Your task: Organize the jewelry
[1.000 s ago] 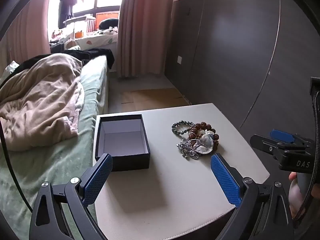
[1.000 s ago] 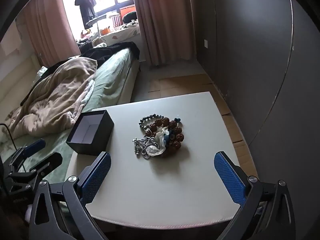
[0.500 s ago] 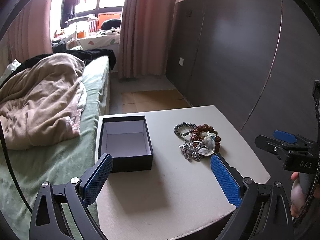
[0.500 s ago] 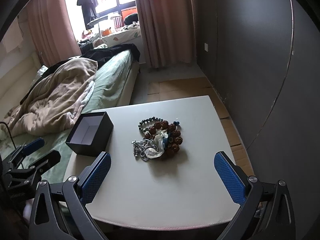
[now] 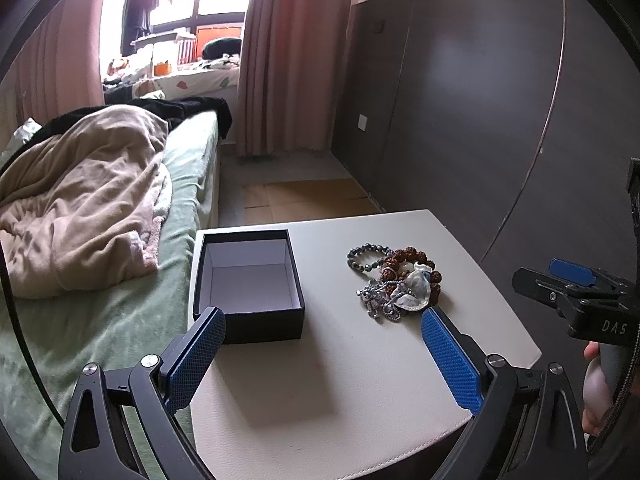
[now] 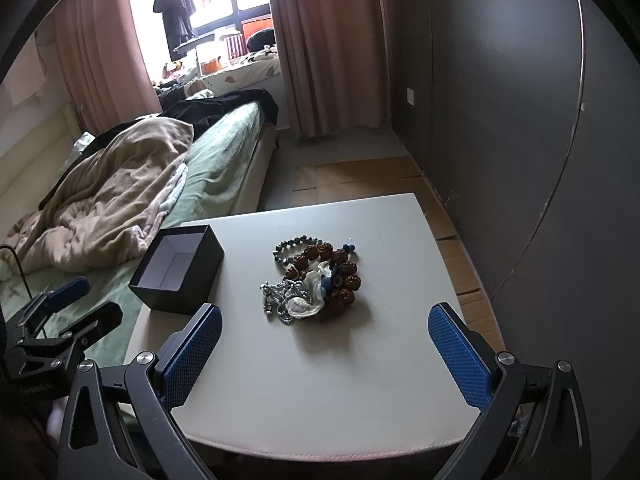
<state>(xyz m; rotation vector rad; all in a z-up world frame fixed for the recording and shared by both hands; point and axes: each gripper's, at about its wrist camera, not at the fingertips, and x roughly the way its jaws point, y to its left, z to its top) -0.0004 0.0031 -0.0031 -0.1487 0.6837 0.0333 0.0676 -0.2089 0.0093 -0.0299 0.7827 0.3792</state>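
Though tangled, knobbly beads [image 6: 320,276] beside square box [image 6: 176,276]

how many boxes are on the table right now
1. The black box sits open and empty on the table's left side near the bed, apart from the jewelry pile at the middle. No lid shows.

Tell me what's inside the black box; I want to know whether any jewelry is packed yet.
The black box shows only its bare pale lining; its near inside wall is hidden from view. The jewelry pile lies beside it on the table.
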